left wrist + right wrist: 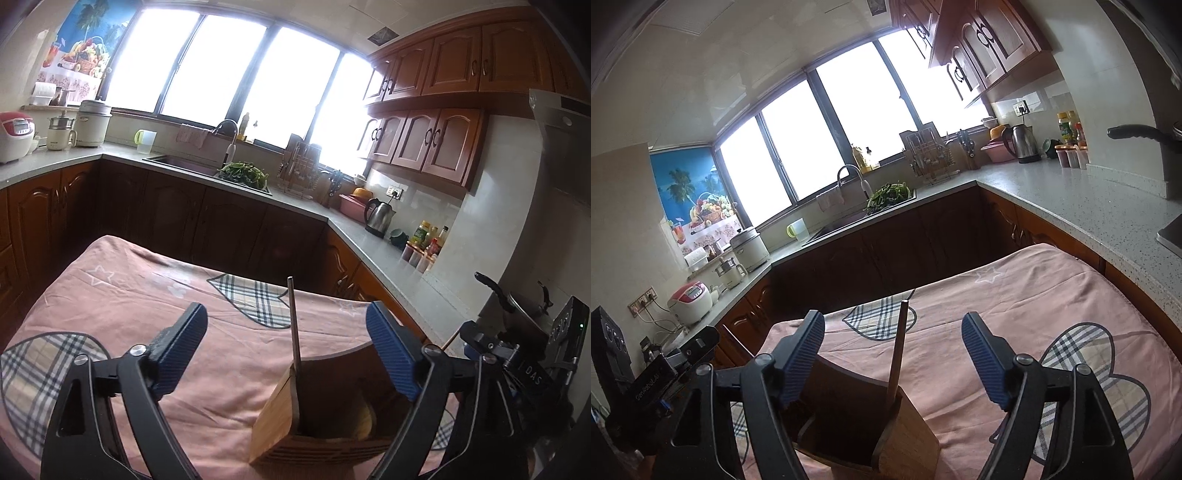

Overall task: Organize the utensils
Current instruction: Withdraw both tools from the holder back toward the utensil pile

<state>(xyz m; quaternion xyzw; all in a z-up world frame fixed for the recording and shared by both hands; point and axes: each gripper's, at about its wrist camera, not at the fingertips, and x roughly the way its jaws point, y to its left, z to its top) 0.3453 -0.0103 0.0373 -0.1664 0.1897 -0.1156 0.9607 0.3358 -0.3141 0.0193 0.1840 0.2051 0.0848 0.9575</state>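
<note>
Both claws are being held wide open, nothing gripped. Wooden utensil holder (325,417) is sitting on the pink-clothed bench (147,295), at 5 o'clock of left claw (286,350), 7 o'clock of right claw (894,354). One metal utensil handle (293,325) is standing inside it.

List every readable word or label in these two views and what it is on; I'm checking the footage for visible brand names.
"DAS": right gripper body, left wrist view; rest cut off.
White lettering on the left gripper body, right wrist view: too blurred to read.
Bottles and rice cooker panel: too small to read.
</note>
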